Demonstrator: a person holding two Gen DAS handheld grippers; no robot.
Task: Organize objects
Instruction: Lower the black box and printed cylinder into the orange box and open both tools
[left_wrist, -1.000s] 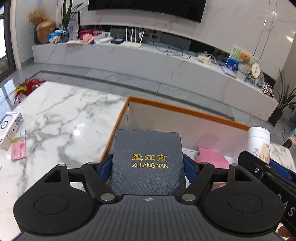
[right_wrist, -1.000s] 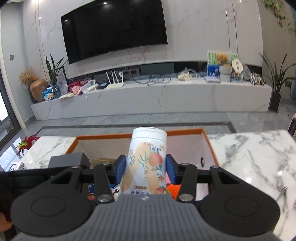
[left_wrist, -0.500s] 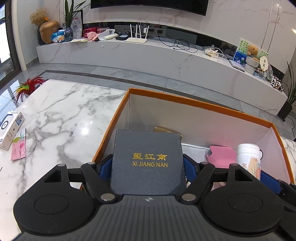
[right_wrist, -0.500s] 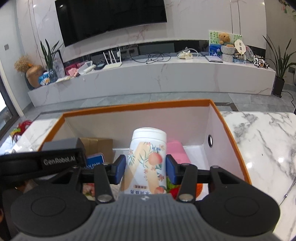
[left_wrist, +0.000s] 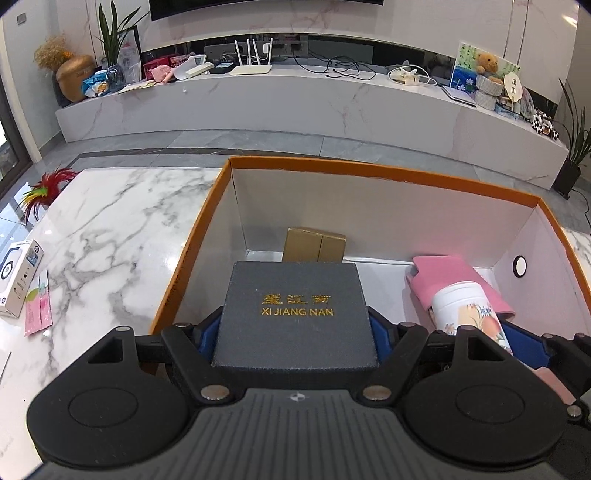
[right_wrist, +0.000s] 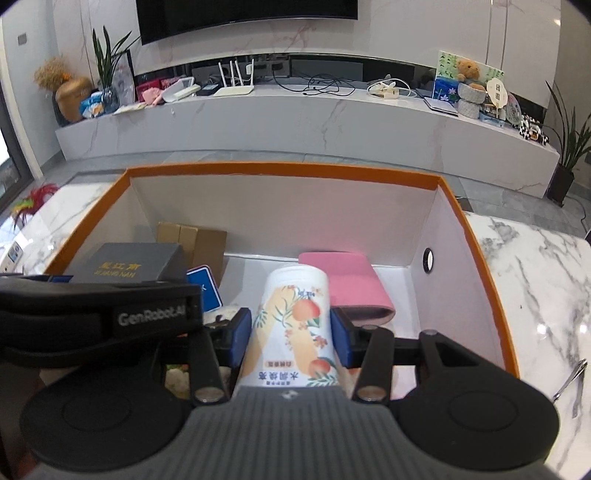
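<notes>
left wrist: left gripper (left_wrist: 295, 325) clamps dark grey box (left_wrist: 295, 314), gold "XI JIANG NAN" upright to the camera, lid face up, over orange-rimmed box (left_wrist: 369, 173); kraft carton (left_wrist: 314, 244) behind.
right wrist: right gripper (right_wrist: 291, 339) squeezes white peach-print canister (right_wrist: 293, 325), cap away, long axis along the fingers, over pink pouch (right_wrist: 354, 286); "GenRobot.AI" on left gripper's body.

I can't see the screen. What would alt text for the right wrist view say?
A hand-held gripper clamps a white peach-printed canister over an orange-rimmed box. Inside lie a pink pouch and a brown carton; at left another gripper holds a dark gift box.
</notes>
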